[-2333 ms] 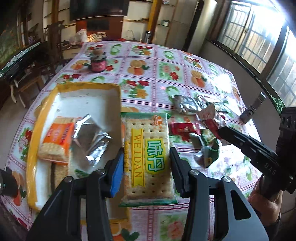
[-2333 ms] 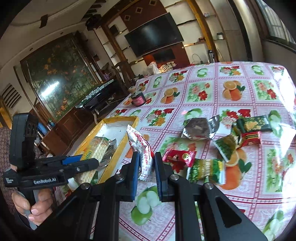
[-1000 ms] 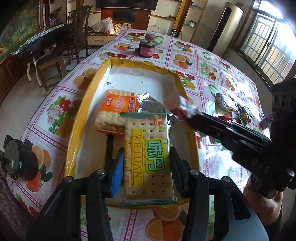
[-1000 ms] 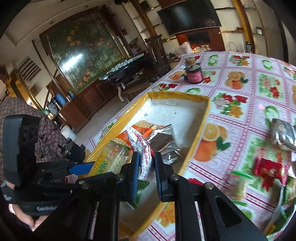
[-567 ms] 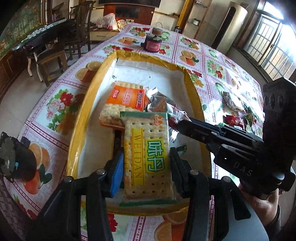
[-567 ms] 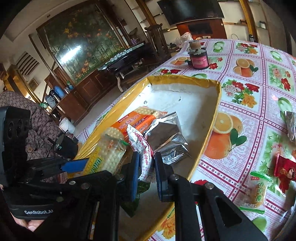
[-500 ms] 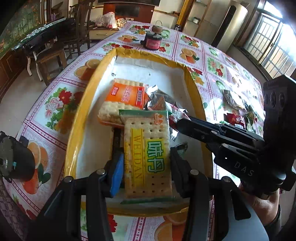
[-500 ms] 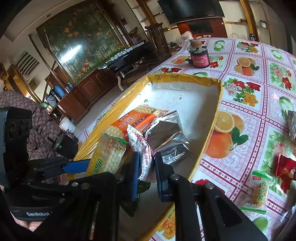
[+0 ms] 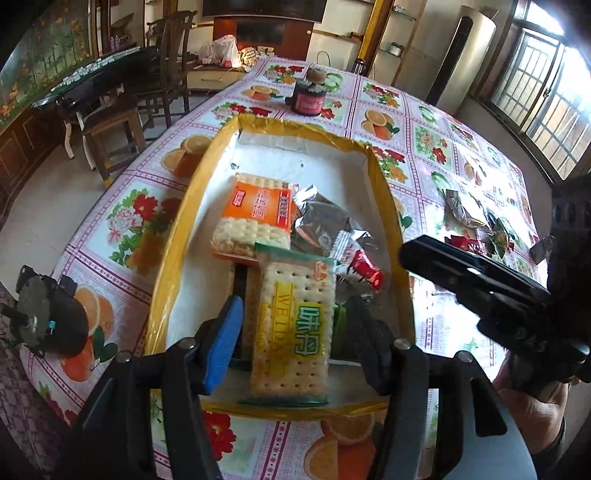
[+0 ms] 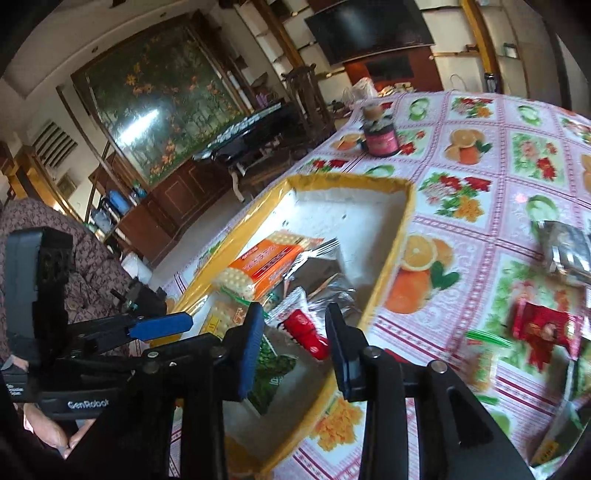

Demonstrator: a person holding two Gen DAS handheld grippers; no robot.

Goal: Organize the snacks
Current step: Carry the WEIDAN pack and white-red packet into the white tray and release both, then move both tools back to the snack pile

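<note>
A lived-in home — a dining or sitting room. The table (image 9: 402,122) wears a plastic cloth printed with oranges and flowers, and a dark jar (image 9: 309,96) stands on it at 12 o'clock. A carved wooden chair (image 9: 162,70) and a dark side table (image 9: 92,83) sit at 10 o'clock. In the right wrist view, a big flower mural (image 10: 162,99) fills the wall at 10 o'clock and a flat television (image 10: 369,27) hangs at 1 o'clock — barred windows (image 9: 546,88) let in daylight.

The left gripper (image 9: 295,332) is angled steeply downward, its jaws just spread wider. The right gripper (image 10: 295,347) is tilted down too — jaws just parted, pads pressing on nothing.
</note>
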